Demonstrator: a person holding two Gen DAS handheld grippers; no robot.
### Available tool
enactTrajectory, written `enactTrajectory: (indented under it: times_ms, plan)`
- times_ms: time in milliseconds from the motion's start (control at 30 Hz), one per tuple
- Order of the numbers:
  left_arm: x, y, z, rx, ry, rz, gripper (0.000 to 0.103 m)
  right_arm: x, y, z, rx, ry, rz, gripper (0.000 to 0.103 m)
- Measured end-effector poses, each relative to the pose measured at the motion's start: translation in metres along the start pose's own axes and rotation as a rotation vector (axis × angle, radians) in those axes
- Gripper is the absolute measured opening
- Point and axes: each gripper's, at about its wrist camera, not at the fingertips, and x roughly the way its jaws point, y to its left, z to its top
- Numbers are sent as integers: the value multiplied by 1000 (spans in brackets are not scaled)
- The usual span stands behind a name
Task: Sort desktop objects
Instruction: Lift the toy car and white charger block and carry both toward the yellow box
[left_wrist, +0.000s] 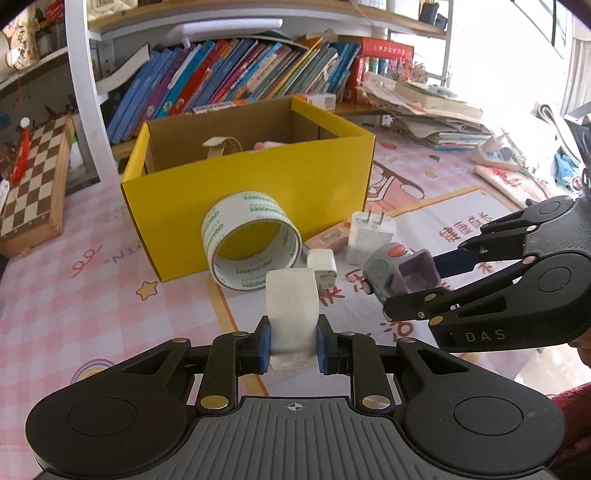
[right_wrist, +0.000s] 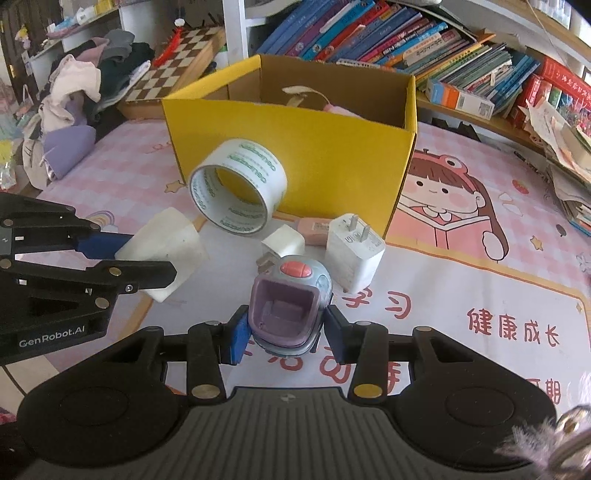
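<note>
My left gripper (left_wrist: 293, 345) is shut on a white rounded block (left_wrist: 291, 308), held just above the desk mat; the same block (right_wrist: 164, 251) shows in the right wrist view. My right gripper (right_wrist: 284, 328) is shut on a grey and purple toy car (right_wrist: 291, 299) with a red button, also seen as the toy car (left_wrist: 397, 271) from the left. Ahead stands an open yellow cardboard box (left_wrist: 255, 195) holding a watch strap and something pink. A roll of tape (left_wrist: 251, 240) leans on the box front. A white plug charger (right_wrist: 354, 254), a small white adapter (right_wrist: 282, 243) and a pink eraser (right_wrist: 314, 229) lie beside it.
A pink patterned mat (right_wrist: 480, 258) covers the desk. Behind the box runs a shelf of leaning books (left_wrist: 240, 70). A chessboard (left_wrist: 33, 184) sits at the left, a pile of papers (left_wrist: 436, 110) at the right, and clothes (right_wrist: 85, 103) beyond the desk's left edge.
</note>
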Motion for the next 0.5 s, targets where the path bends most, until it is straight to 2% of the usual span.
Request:
enactTrajectory:
  times_ms: [500]
  plan:
    - [-34, 7, 8, -19, -101, -8, 21, -28, 13, 16, 1, -65, 19, 40]
